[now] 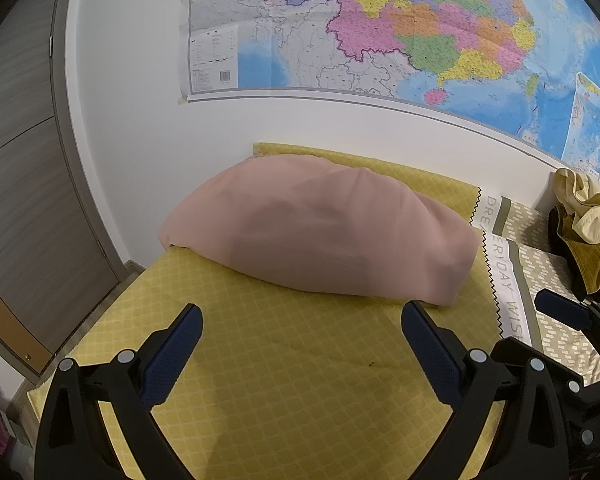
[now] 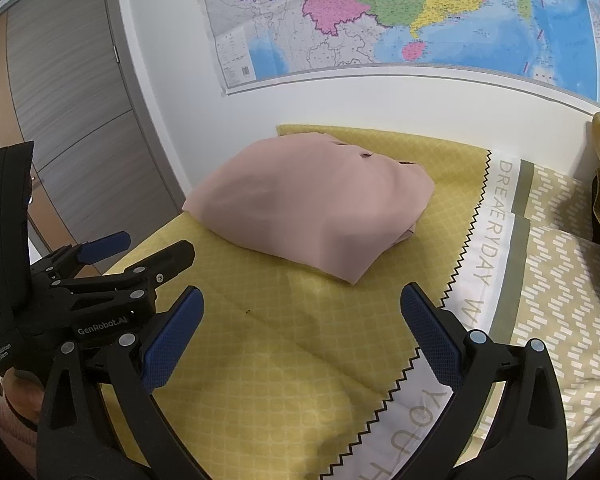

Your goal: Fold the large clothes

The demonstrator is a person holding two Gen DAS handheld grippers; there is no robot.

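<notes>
Pink folded garment (image 1: 320, 232) lies on the yellow bedspread (image 1: 284, 368), just ahead of both tools and touched by neither. Left tool (image 1: 302, 344) hovers with its blue-padded fingers spread wide, holding nothing. Right tool (image 2: 302, 330), beside it, is likewise spread and empty.

Both wrist views look forward and down at the folded pink garment (image 1: 320, 232) from near it; the left from its left, the right from its right, sharing it.
</notes>
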